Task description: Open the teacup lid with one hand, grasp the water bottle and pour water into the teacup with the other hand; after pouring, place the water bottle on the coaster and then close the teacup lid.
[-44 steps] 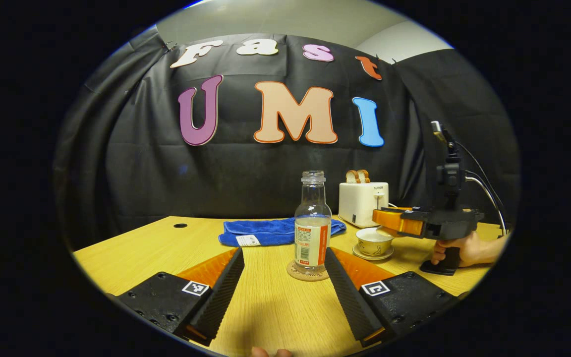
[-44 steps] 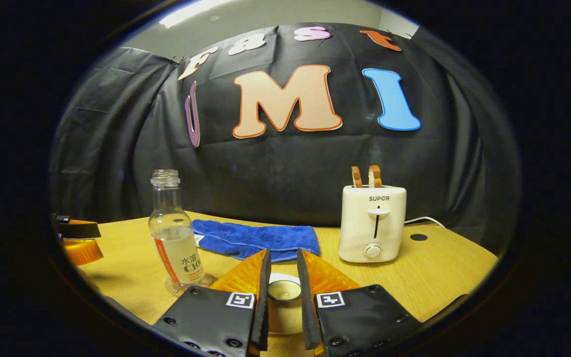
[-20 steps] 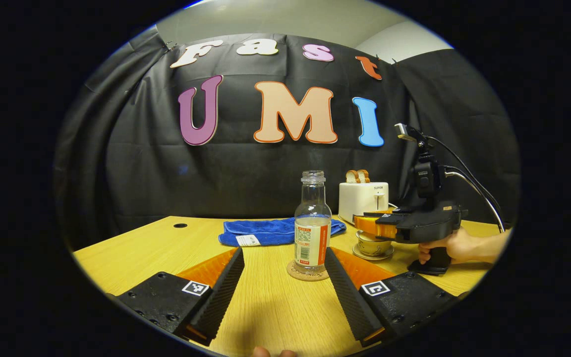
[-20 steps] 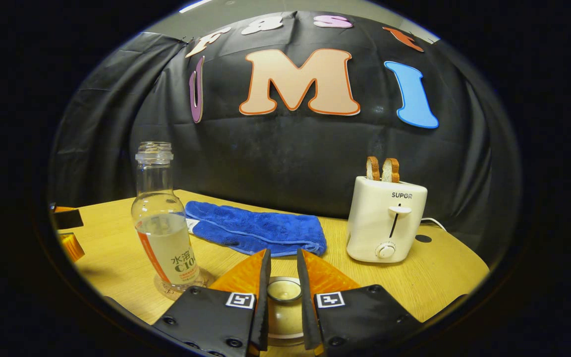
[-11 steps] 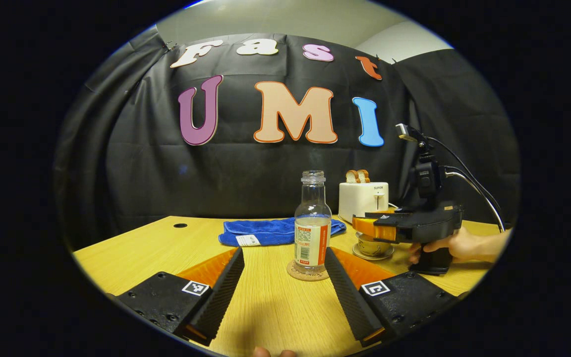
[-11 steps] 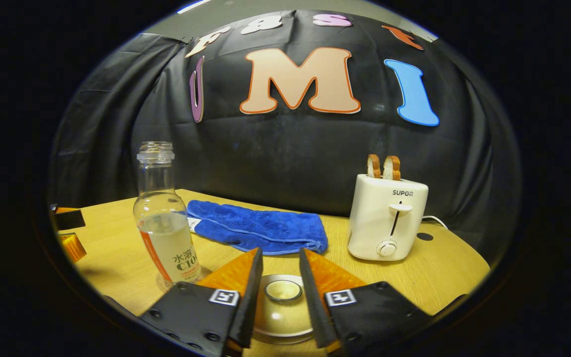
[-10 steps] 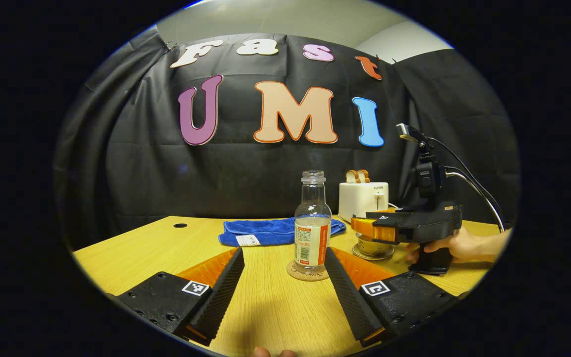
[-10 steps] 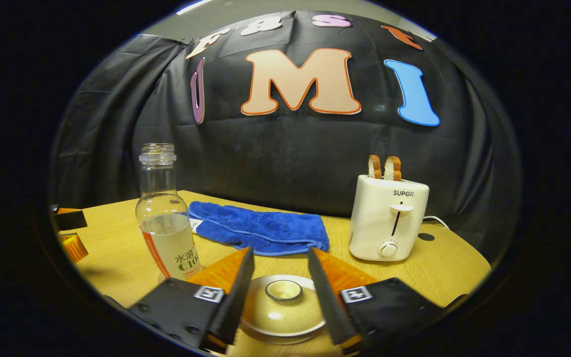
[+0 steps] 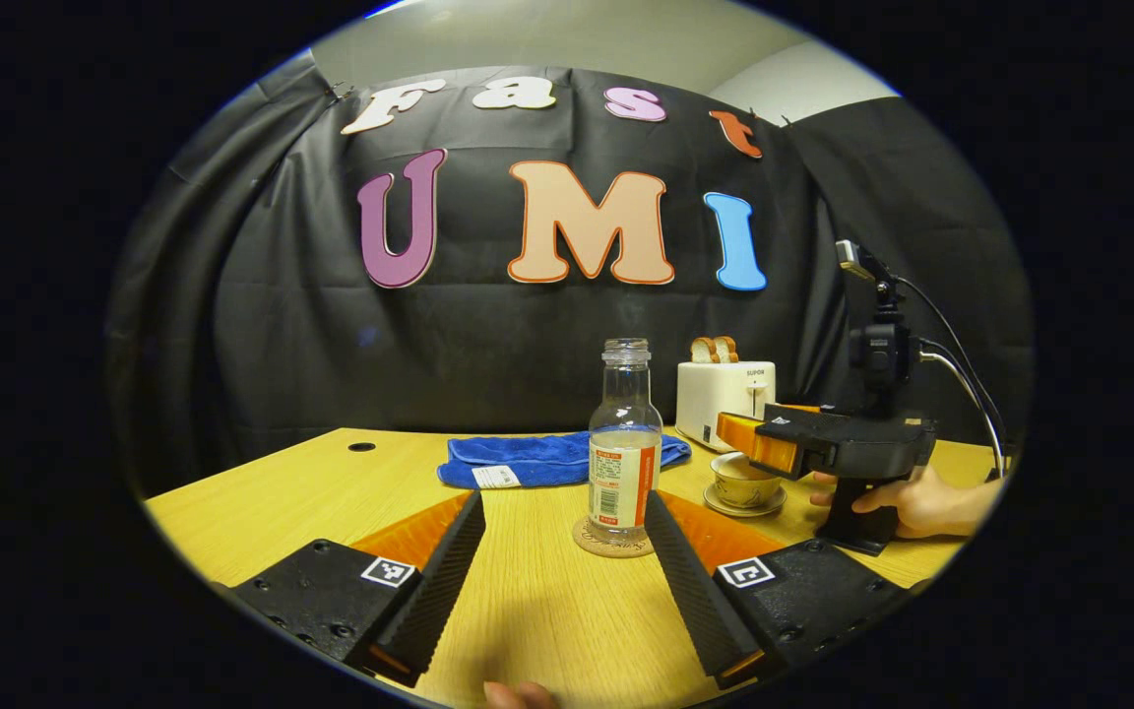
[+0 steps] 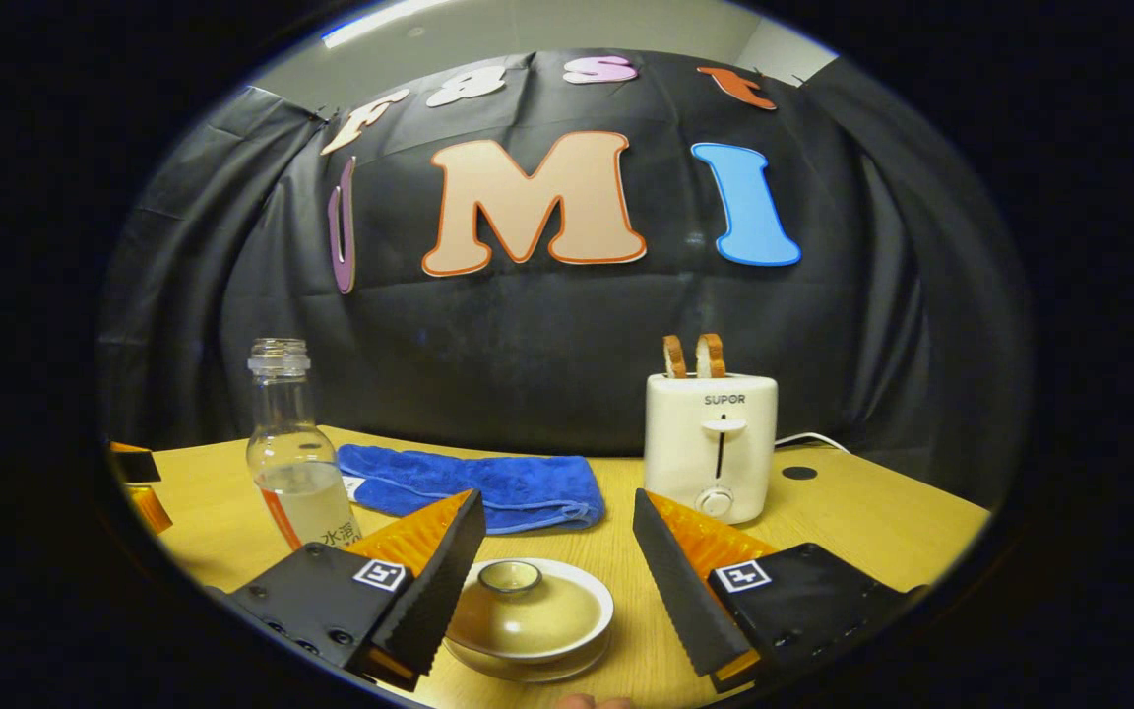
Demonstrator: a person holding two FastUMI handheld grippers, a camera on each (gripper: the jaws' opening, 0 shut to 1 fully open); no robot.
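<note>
Your left gripper (image 9: 563, 532) hangs low over the wooden table (image 9: 282, 497), its jaws spread wide and holding nothing. Just past its fingertips, in the gap between the two fingers, the water bottle (image 9: 623, 453) stands upright on the round coaster (image 9: 611, 541), uncapped and partly full, touching neither finger.

Your right gripper (image 10: 559, 537) also has its jaws wide apart and empty. Between its fingers, close under the camera, sits the teacup (image 10: 531, 620) with its lid (image 10: 524, 609) resting on top, knob up; neither finger touches the lid. In the left gripper view the same teacup (image 9: 745, 481) sits on its saucer (image 9: 744, 506) to the right of the bottle, and your right gripper (image 9: 749, 443) hovers just above it, with your hand (image 9: 907, 500) wrapped around its handle.

From the right gripper view, the bottle (image 10: 293, 461) stands to the left of the cup, partly behind the gripper's left finger, and a bit of your left gripper (image 10: 139, 483) peeks in at the far left edge.

Farther back, a folded blue towel (image 10: 473, 487) lies flat on the table between bottle and toaster. The white toaster (image 10: 711, 445) stands near the rear right with two slices of toast (image 10: 693, 355) sticking up from its slots. The black cloth wall (image 9: 331, 325) closes off the back.
</note>
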